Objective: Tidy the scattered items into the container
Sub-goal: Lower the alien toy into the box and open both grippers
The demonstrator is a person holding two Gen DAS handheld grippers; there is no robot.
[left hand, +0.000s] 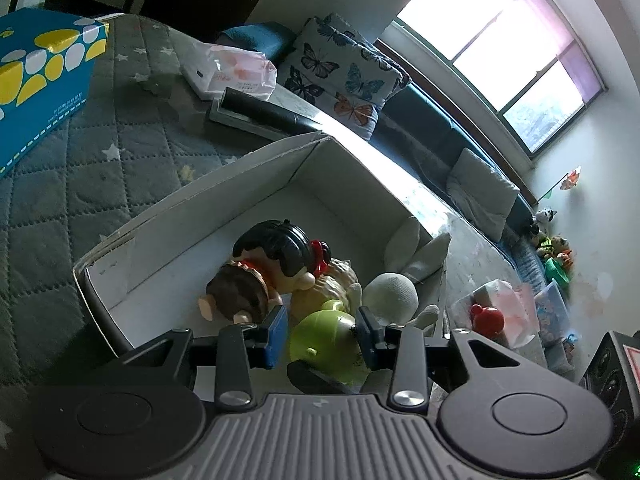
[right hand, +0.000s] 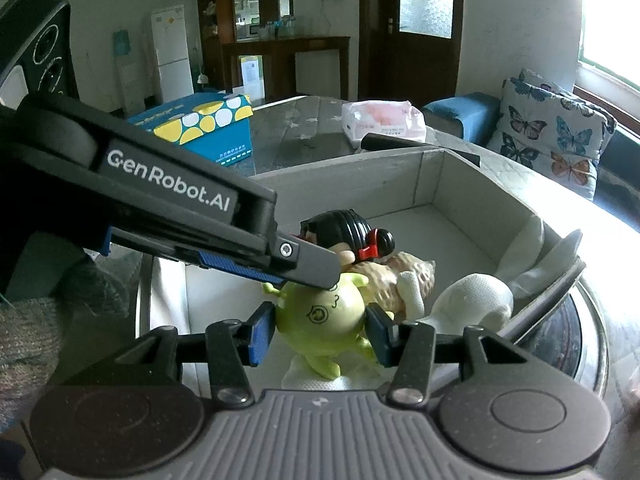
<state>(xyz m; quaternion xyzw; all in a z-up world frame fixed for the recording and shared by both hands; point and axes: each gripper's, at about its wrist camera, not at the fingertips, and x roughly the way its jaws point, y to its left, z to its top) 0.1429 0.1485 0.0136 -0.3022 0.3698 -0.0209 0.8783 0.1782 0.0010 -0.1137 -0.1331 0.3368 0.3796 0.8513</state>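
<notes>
A blue tissue box [left hand: 44, 76] with yellow and white spots stood on the quilted grey cover [left hand: 60, 200]. A butterfly-print cushion [left hand: 340, 76] rested on the blue sofa [left hand: 424, 124]. A white refrigerator [right hand: 172, 52] stood against the far wall.

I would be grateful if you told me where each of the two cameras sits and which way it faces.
Left wrist: on the left gripper, looking down into the white box toward sofa and window; its own fingers flank the green toy.
Right wrist: on the right gripper, facing the box and the room's far cabinets; its pads press the green toy, and the left gripper crosses the view.
Shared: box, green toy, black-haired doll, blue tissue box, butterfly cushion.
</notes>
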